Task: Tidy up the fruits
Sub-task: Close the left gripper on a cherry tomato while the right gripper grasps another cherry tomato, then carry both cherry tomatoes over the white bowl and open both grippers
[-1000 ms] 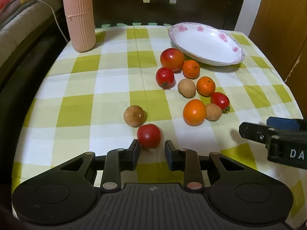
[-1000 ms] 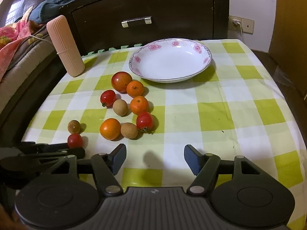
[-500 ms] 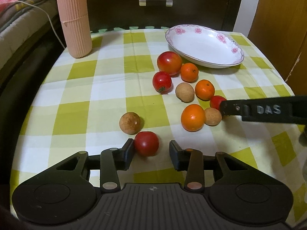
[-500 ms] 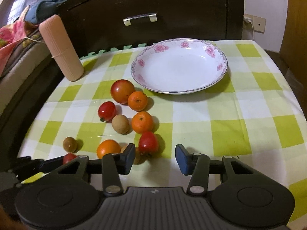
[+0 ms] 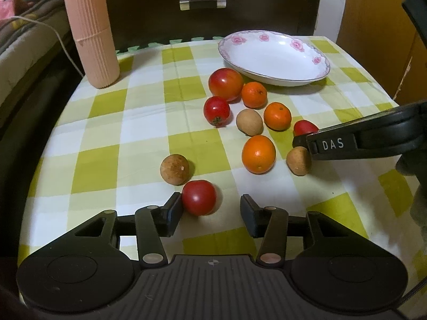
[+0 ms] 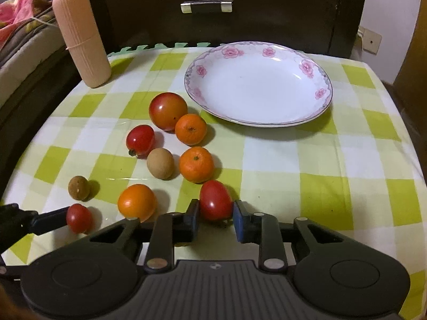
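Note:
A white plate with pink flowers (image 6: 256,88) stands at the back of the checked tablecloth. In front of it lie tomatoes, oranges and brown round fruits. My right gripper (image 6: 215,218) is shut on a small red tomato (image 6: 215,200) that rests on the cloth. In the left wrist view the same tomato (image 5: 305,127) shows just behind the right gripper's finger (image 5: 331,144). My left gripper (image 5: 210,213) is open around another red tomato (image 5: 198,197), whose side touches the left finger. A brown fruit (image 5: 174,169) lies just beyond it.
A tall pink ribbed cylinder (image 5: 90,29) stands at the back left corner. Behind the table is a dark drawer front (image 6: 208,8), and bedding (image 6: 24,40) lies to the left. The table's right edge (image 6: 408,144) drops off; an orange (image 6: 137,202) sits beside the right gripper.
The right gripper moved forward and narrowed onto the small red tomato. The left gripper advanced until its fingers flank the near tomato, and it widened.

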The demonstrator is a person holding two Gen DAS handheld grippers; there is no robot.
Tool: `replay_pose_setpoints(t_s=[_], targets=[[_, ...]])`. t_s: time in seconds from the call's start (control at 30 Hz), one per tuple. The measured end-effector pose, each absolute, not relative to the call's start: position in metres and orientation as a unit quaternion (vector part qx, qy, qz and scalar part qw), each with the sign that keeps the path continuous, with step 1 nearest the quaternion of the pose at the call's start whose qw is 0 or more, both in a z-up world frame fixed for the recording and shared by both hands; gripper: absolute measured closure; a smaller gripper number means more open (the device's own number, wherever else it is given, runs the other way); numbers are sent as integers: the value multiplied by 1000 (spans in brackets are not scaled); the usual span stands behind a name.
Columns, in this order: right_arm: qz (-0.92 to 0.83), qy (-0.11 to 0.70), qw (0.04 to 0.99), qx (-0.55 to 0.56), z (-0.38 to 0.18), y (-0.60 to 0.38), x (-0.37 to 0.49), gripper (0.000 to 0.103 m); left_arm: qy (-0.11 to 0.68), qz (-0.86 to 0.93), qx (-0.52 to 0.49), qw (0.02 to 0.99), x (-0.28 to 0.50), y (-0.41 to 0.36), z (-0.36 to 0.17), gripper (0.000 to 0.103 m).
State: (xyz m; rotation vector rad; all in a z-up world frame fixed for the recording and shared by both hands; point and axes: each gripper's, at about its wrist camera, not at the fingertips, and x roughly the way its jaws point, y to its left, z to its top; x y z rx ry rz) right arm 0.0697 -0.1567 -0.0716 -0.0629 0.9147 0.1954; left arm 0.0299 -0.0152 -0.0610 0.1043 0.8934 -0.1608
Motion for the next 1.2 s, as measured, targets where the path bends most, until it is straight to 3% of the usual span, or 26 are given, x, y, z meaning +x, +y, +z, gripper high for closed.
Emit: replay_pose_setpoints(t_s=[0.07, 0.2, 0.4, 1.2], targets=[[98, 441, 892, -28, -71, -157, 71, 78, 431, -80, 50, 897, 30, -15, -61, 48], [108, 438, 892, -32, -70, -155, 67, 78, 429, -86, 49, 898, 26, -14, -60, 62], [110, 434, 894, -20, -67, -163, 59, 78, 425, -89, 54, 899, 27, -16, -60, 68], [104, 398, 911, 30, -43, -188, 55, 78, 400, -118, 13, 909, 52, -28, -26, 71]])
